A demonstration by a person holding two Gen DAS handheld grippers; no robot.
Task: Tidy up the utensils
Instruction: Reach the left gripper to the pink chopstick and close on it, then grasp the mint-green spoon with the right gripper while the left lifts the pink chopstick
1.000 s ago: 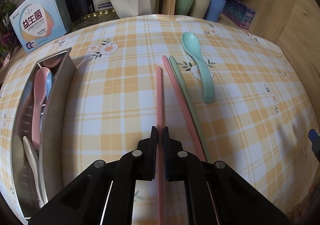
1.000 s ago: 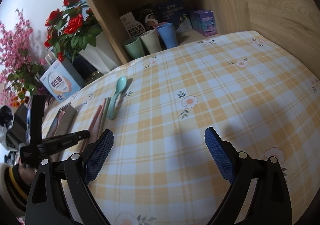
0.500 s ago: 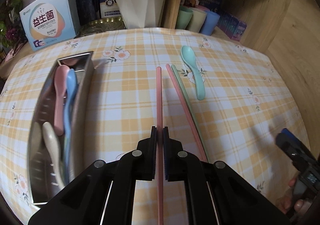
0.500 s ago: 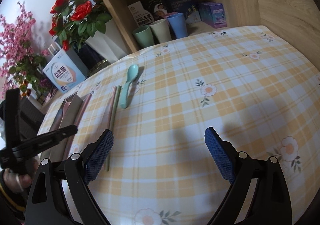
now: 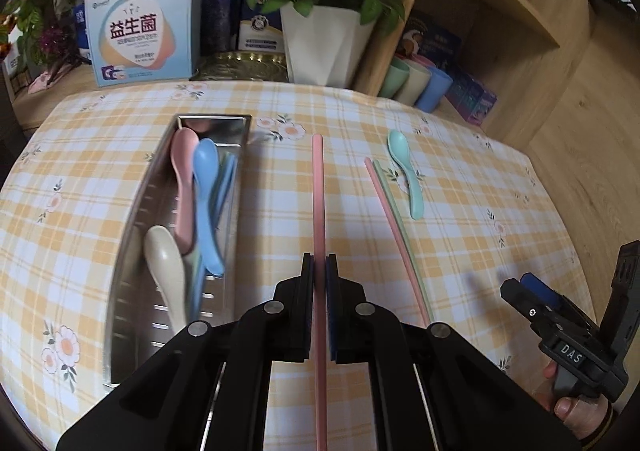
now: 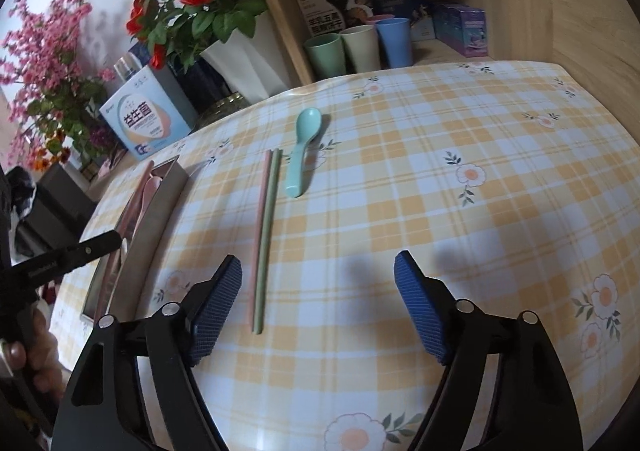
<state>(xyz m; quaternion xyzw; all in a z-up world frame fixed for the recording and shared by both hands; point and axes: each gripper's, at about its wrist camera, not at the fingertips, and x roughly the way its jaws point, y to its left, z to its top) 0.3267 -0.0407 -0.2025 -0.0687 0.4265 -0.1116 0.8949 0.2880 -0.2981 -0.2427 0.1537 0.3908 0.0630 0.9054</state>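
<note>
My left gripper (image 5: 319,271) is shut on a pink chopstick (image 5: 318,203), held above the tablecloth and pointing away, just right of the steel tray (image 5: 132,251). The tray holds a pink spoon (image 5: 183,171), a blue spoon (image 5: 206,195), a cream spoon (image 5: 166,271) and some chopsticks. On the cloth lie a pink chopstick (image 6: 258,235) and a green chopstick (image 6: 267,239) side by side, with a teal spoon (image 6: 302,147) to their right. My right gripper (image 6: 318,303) hovers over the cloth; its jaws are closing with nothing between them, the left pad (image 6: 218,303) just beside the pair's near ends.
A white vase of red roses (image 5: 324,43), a blue-and-white box (image 5: 144,31) and a glass dish (image 5: 244,65) stand behind the table. Green, cream and blue cups (image 6: 360,47) and small boxes sit in the wooden shelf. A wooden wall (image 6: 580,31) bounds the right side.
My left gripper rose and shifted left with the pink chopstick, bringing the tray's inside into view. My right gripper moved left toward the lying chopsticks and its jaws narrowed.
</note>
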